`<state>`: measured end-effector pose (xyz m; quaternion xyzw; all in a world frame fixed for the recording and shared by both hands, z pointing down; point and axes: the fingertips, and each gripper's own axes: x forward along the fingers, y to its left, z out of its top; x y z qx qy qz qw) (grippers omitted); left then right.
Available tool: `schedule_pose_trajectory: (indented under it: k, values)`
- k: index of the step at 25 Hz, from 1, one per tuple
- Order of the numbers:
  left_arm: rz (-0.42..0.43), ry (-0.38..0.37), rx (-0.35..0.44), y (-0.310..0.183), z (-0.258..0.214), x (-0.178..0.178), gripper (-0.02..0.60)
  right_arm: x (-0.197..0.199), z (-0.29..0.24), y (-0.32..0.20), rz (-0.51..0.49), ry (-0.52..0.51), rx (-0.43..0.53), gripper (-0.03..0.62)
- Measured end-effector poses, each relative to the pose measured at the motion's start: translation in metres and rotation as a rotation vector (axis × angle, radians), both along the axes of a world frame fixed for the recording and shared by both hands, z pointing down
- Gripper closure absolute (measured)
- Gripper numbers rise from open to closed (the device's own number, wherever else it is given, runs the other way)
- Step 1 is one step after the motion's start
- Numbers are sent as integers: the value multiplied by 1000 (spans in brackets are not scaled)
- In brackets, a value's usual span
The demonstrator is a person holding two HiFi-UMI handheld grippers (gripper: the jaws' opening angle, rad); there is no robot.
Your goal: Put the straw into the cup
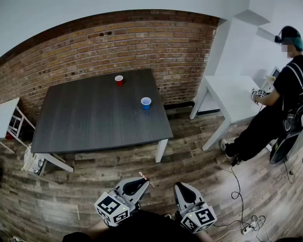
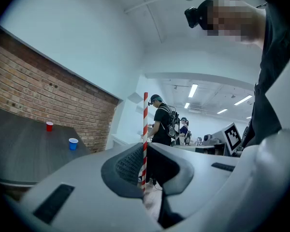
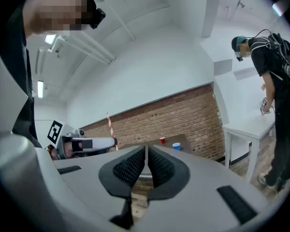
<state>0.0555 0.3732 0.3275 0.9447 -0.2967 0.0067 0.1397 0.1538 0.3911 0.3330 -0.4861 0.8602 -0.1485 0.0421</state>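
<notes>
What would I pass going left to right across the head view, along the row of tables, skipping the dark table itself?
First the small white table → red cup → blue cup → white desk → standing person.

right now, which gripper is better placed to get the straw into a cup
Left. The left gripper is shut on the red-and-white straw. The right gripper has its fingers together with nothing between them. The blue cup and red cup stand well ahead on the table for both.
</notes>
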Motion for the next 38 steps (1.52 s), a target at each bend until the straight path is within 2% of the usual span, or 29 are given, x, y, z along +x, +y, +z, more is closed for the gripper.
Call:
schedule_pose_trajectory:
  k: [5,11,20,32,38]
  values:
    - [-4,6,-10,-3,4,-10,545,-7,5,-2,7,23,-23,549]
    - [-8,13,-11,-10,5,-22,545,-21,0,-11,3,-19,-10,549]
    - [5,45,-30,-31,10,-53,545,-42,18,-33,58,17,-90,549]
    - [51,67,-51,-72,23,-124,545,-107,47,-65,120,2,-196,549]
    - [95,101,-86,-89,28,-129,545,-110,48,-75,173,29,-237,549]
